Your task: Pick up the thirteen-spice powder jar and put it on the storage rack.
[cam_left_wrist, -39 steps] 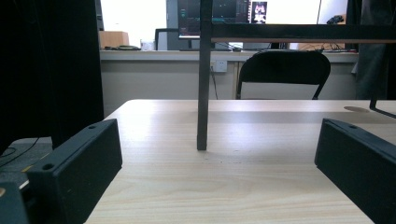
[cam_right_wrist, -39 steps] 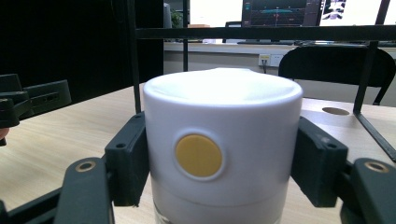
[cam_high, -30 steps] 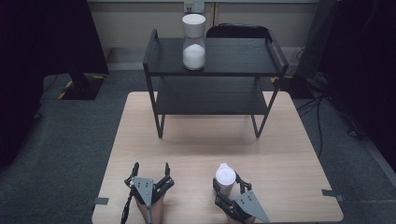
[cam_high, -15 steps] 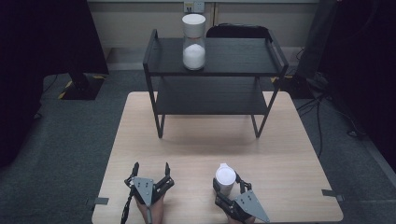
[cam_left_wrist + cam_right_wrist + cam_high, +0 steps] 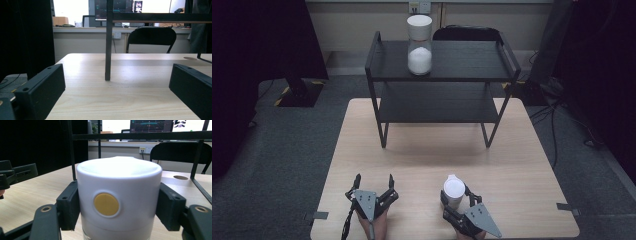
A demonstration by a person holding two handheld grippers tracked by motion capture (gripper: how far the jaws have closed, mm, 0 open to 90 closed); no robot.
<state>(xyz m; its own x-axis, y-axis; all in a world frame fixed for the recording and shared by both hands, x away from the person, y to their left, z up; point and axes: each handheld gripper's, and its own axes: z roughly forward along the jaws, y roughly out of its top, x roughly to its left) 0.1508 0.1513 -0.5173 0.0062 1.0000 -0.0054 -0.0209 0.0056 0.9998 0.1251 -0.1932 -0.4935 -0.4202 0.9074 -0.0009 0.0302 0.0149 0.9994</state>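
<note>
Two hand-held grippers sit at the near edge of a pale wooden desk [image 5: 522,150], each on a person's hand. The right gripper [image 5: 456,196] is clamped on a white canister [image 5: 453,191], its black pads pressing the white lid on both sides; in the right gripper view the canister [image 5: 117,197] stands upright between the jaws, a round yellow button [image 5: 106,204] on the lid facing the camera, and clear glass starts just below the lid. The canister's base rests on the desk directly ahead of the gripper body. The left gripper [image 5: 373,184] lies well apart from it, off to the canister's left, jaws spread wide with nothing between them; in the left gripper view bare desk wood runs between the two black jaws. Ahead of both grippers, at the far half of the desk, stands a black two-tier metal shelf [image 5: 502,60]. One of its legs [image 5: 108,50] rises straight ahead of the left gripper. On the shelf's top tier, far beyond the left gripper, a second canister [image 5: 419,45] with a white lid holds white powder in its glass body
</note>
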